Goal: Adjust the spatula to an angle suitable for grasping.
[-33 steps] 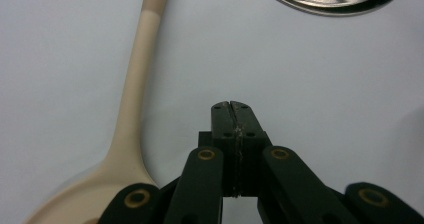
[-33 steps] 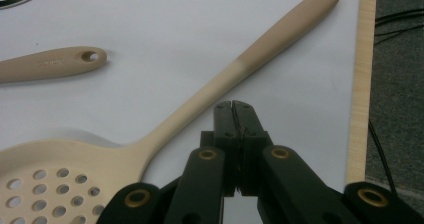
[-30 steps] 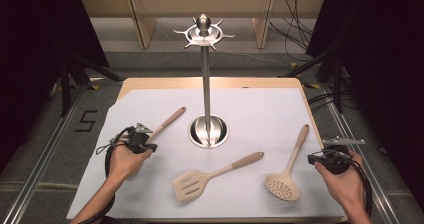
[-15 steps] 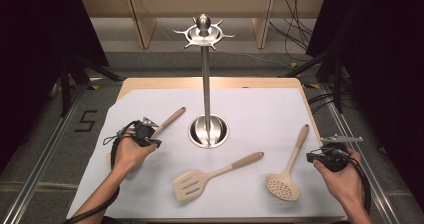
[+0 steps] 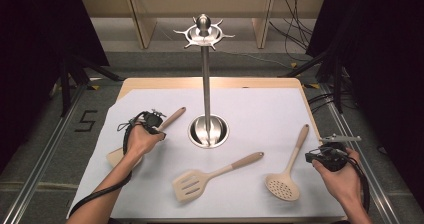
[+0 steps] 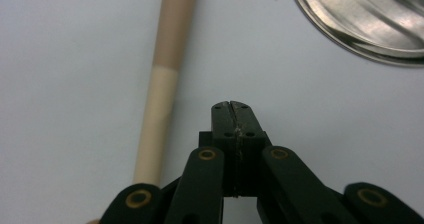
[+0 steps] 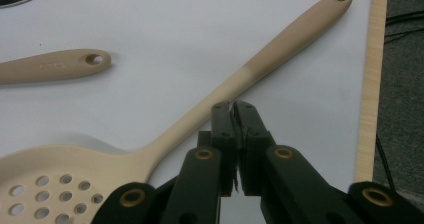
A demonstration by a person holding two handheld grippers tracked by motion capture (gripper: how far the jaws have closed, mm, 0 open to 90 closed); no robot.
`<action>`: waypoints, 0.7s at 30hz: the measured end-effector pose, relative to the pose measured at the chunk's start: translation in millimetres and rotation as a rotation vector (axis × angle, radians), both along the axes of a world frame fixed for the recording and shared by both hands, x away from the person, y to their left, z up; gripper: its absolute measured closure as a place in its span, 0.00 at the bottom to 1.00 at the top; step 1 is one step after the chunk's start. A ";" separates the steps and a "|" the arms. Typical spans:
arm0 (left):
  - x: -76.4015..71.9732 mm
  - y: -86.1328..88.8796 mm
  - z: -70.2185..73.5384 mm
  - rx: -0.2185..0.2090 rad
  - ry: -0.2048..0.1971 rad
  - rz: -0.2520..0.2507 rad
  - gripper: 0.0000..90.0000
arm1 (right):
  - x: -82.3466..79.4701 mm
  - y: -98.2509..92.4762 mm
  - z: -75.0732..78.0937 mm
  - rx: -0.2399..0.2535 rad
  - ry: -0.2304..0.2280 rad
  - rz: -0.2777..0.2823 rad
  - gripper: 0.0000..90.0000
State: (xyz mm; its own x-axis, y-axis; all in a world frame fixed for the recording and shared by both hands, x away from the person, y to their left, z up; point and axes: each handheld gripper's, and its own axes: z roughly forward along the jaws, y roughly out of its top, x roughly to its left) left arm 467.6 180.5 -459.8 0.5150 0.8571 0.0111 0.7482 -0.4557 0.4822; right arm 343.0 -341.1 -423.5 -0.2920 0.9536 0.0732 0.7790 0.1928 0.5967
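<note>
The left claw (image 5: 159, 119), clenched and empty, has moved along the counter (image 5: 280, 109) and now hangs just beside the spatula handle (image 6: 162, 74), probably to grasp it. The right claw (image 7: 235, 106), also clenched, waits over the skimmer (image 7: 210, 104).

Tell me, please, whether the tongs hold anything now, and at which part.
Nothing is held. The left tongs are shut and empty beside a spoon handle. The right tongs are shut and empty by the skimmer handle.
</note>
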 end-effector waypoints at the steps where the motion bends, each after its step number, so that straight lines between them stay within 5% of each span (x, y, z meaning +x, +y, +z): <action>1: 2.3 -0.1 -2.1 -0.011 -0.006 0.010 0.99 | 0.0 0.0 -0.1 0.000 0.000 0.002 0.98; 8: 10.8 0.6 -8.0 0.011 -0.016 0.031 0.99 | 1.8 -3.6 -2.8 -0.009 -0.029 0.034 0.98; 9: 11.4 0.7 -8.6 0.017 -0.017 0.034 0.99 | 0.1 -1.4 -0.2 0.007 0.002 0.005 0.98; 20: 18.2 2.3 -10.6 0.026 -0.024 0.066 0.99 | 0.9 -2.8 -1.8 -0.011 -0.023 0.025 0.98; 21: 19.5 1.9 -9.9 0.053 -0.033 0.069 0.99 | 0.2 -1.3 0.1 0.002 -0.005 0.007 0.98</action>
State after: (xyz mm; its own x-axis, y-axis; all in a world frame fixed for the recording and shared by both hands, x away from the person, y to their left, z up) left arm 487.1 182.4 -469.7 0.4534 0.8883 0.0735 0.7630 -0.4294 0.4832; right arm 343.2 -342.5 -423.4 -0.2992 0.9514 0.0736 0.7746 0.1971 0.6010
